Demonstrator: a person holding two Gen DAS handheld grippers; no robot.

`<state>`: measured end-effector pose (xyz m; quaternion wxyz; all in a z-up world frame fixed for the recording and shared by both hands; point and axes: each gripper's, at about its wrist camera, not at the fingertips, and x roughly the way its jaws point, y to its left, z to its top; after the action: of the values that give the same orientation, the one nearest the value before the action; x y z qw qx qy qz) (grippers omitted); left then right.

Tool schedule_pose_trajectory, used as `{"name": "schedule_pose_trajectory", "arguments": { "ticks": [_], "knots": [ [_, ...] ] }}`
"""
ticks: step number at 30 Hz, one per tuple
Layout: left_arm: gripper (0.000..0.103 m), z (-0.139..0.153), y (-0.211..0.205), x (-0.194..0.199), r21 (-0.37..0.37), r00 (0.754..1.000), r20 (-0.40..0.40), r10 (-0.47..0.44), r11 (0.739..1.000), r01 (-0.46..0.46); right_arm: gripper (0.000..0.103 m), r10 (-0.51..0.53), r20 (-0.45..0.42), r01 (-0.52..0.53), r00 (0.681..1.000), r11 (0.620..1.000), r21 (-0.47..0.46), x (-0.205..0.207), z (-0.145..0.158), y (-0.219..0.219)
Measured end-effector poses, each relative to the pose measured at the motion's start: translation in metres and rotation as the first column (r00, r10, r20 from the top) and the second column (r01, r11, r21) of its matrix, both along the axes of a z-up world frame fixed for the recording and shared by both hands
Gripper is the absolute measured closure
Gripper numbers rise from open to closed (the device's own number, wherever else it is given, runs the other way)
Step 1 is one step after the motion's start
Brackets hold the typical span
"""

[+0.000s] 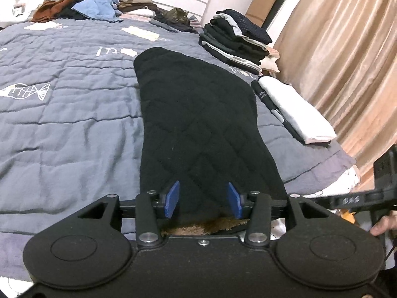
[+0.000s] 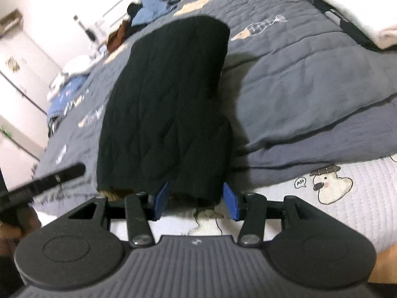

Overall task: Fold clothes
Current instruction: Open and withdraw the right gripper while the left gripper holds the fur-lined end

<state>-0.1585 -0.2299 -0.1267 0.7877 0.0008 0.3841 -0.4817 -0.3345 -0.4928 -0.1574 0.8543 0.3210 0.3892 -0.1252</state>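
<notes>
a black quilted garment (image 1: 196,119) lies as a long narrow strip on the bed (image 1: 62,124), both hand-held grippers, left (image 1: 203,200) and right (image 2: 196,200), spread at its near end; folded stacks (image 1: 238,42) done, unfolded heap (image 1: 94,5) remaining.

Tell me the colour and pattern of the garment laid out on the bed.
Black garment, diamond-quilted; clearest in the left wrist view.
</notes>
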Motion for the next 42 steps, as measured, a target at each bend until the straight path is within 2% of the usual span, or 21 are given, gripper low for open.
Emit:
{"name": "schedule_pose_trajectory", "arguments": {
  "ticks": [4,12,15,18,23,27,30,42],
  "knots": [
    [0.057,0.001,-0.005,-0.003,0.002,1.0,0.01,-0.004,1.0,0.004,0.055,-0.01,-0.124,0.002,0.992,0.998,-0.058,0.008,-0.019,-0.001],
    [0.056,0.002,-0.01,-0.006,0.001,1.0,0.02,-0.01,1.0,0.01,0.055,-0.037,-0.181,0.01,0.983,0.989,-0.147,0.008,-0.025,-0.002],
    [0.055,0.002,-0.009,-0.006,0.003,1.0,0.025,-0.004,1.0,0.004,0.054,-0.037,-0.178,0.011,0.983,0.989,-0.146,0.006,-0.025,-0.003],
    [0.054,0.004,-0.008,-0.006,-0.003,1.0,0.024,0.002,1.0,-0.002,0.054,-0.037,-0.146,0.02,0.989,0.993,-0.12,0.0,-0.019,-0.003],
    [0.05,0.005,-0.007,-0.004,-0.011,1.0,0.025,0.01,1.0,-0.009,0.054,-0.06,-0.031,0.058,0.998,0.997,-0.049,-0.018,0.004,-0.008],
    [0.05,0.006,-0.007,-0.002,-0.017,1.0,0.026,0.014,1.0,-0.014,0.054,-0.101,0.067,0.102,0.993,0.995,-0.015,-0.029,0.021,-0.018],
    [0.049,0.007,-0.007,-0.001,-0.021,0.999,0.027,0.018,1.0,-0.017,0.054,-0.116,0.109,0.116,0.987,0.993,0.005,-0.027,0.033,-0.026],
    [0.043,0.012,-0.004,0.013,-0.05,0.998,0.016,0.054,0.997,-0.053,0.052,0.01,0.195,-0.01,0.981,1.0,0.001,0.048,0.062,-0.054]
  ]
}}
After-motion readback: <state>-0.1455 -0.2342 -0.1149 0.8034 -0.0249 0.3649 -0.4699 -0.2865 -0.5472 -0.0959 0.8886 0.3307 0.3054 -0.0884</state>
